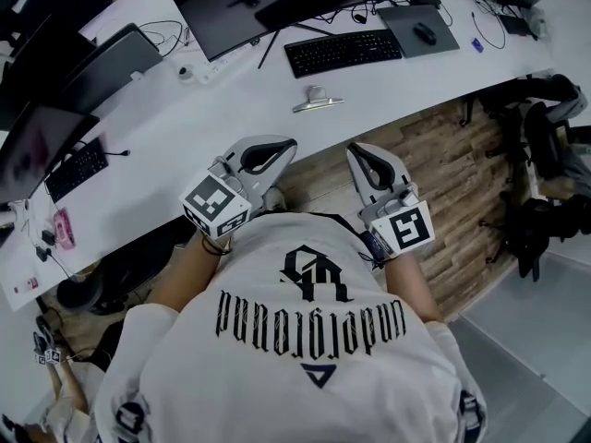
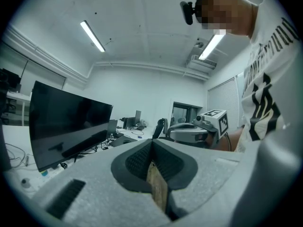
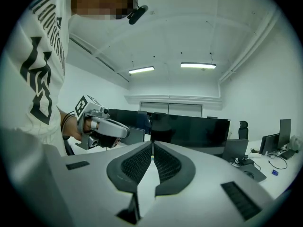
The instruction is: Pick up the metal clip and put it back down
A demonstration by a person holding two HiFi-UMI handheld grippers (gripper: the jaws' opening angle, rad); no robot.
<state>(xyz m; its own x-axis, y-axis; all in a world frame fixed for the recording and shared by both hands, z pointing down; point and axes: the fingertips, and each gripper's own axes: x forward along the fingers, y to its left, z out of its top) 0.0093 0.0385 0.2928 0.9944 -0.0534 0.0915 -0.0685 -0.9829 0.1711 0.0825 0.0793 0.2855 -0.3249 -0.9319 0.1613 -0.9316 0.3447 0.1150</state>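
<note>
Metal clip (image 1: 317, 100) lay on the white tabletop (image 1: 231, 118) just in front of the keyboard (image 1: 342, 52), long axis left-right. Left claw (image 1: 288, 143) and right claw (image 1: 355, 151) were both clenched empty, well apart from it.

Long white desk (image 1: 212, 109), metal clip (image 1: 317, 100) near its front edge, black keyboard (image 1: 342, 52) behind it, monitor (image 1: 268, 3), mouse pad (image 1: 402, 21)
</note>
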